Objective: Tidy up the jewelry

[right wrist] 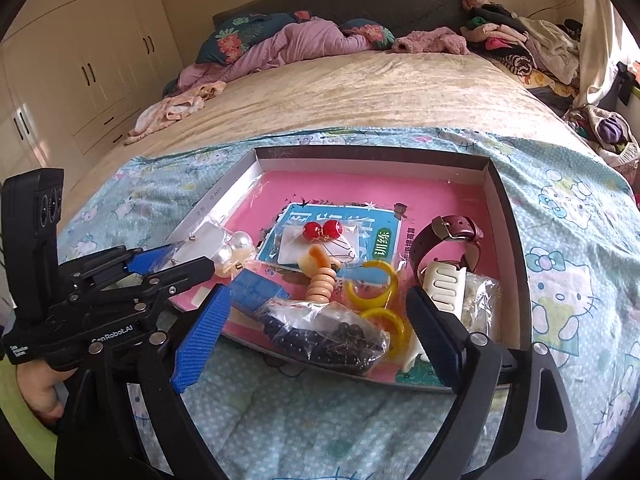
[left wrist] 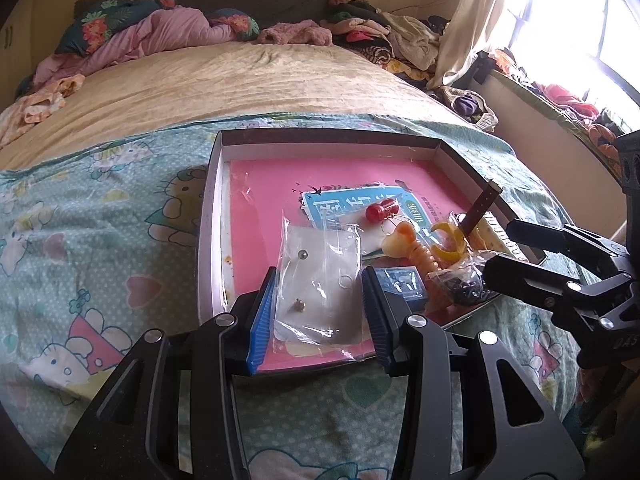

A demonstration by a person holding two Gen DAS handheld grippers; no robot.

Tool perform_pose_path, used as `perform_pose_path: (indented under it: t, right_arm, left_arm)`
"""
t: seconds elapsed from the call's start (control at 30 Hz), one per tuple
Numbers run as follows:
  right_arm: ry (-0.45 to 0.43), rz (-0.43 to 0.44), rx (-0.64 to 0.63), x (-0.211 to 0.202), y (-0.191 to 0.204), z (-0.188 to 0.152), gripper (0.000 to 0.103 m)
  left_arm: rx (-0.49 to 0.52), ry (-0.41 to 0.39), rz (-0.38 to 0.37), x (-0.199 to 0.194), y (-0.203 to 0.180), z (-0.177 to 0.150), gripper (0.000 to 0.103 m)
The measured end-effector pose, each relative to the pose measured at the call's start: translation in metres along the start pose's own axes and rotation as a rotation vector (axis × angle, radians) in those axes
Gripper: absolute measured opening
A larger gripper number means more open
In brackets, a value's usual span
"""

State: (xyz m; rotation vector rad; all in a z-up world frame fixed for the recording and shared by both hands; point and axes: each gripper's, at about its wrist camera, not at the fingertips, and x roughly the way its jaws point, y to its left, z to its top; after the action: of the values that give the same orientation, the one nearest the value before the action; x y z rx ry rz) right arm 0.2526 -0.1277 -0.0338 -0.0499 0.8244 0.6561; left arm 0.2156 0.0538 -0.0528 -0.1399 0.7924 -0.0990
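Note:
A shallow box lid (left wrist: pixel 216 184) (right wrist: pixel 508 216) lies on the bed with a pink book inside and jewelry on it. My left gripper (left wrist: pixel 318 308) is open, its blue pads either side of a clear bag of stud earrings (left wrist: pixel 320 280), which also shows with pearl earrings in the right wrist view (right wrist: pixel 224 246). My right gripper (right wrist: pixel 316 334) is open, straddling a clear bag of dark beads (right wrist: pixel 332 336). Nearby lie red ball earrings (right wrist: pixel 322 229), a peach bead bracelet (right wrist: pixel 320 280), yellow rings (right wrist: pixel 372 288), a maroon watch (right wrist: pixel 448 236), a white clip (right wrist: pixel 444 286) and a blue box (right wrist: pixel 256 290).
The lid sits on a Hello Kitty sheet (left wrist: pixel 100 216) over a beige blanket (right wrist: pixel 360 92). Piles of clothes (left wrist: pixel 372 36) lie at the headboard and right side. Wardrobes (right wrist: pixel 80 64) stand left; a bright window (left wrist: pixel 560 12) is at right.

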Motion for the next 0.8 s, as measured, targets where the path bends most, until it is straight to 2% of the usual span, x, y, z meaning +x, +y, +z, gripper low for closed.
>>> perform_pose_path:
  t: [0.1, 0.17, 0.23, 0.3, 0.57, 0.63, 0.8]
  right_arm:
    - [-0.009, 0.007, 0.009, -0.01, 0.002, -0.001, 0.093]
    - [-0.02, 0.01, 0.015, -0.019, 0.002, -0.002, 0.094]
    - [-0.033, 0.014, 0.021, -0.028, 0.004, -0.004, 0.096]
    - [-0.047, 0.018, 0.025, -0.037, 0.005, -0.006, 0.098]
    - [-0.102, 0.021, 0.018, -0.079, 0.011, -0.019, 0.098]
    - [-0.113, 0.023, 0.015, -0.089, 0.011, -0.024, 0.098]
    - [-0.128, 0.007, 0.011, -0.109, 0.012, -0.038, 0.098]
  left_arm:
    - [0.006, -0.003, 0.011, 0.0, -0.001, 0.0, 0.037]
    - [0.005, -0.005, 0.018, -0.002, -0.003, -0.002, 0.054]
    - [0.01, -0.008, 0.021, -0.005, -0.005, -0.003, 0.055]
    - [0.012, -0.014, 0.024, -0.01, -0.007, -0.003, 0.06]
    - [0.007, -0.053, 0.021, -0.046, -0.019, -0.007, 0.09]
    - [0.011, -0.074, 0.025, -0.057, -0.022, -0.009, 0.093]
    - [-0.006, -0.098, 0.034, -0.08, -0.028, -0.017, 0.093]
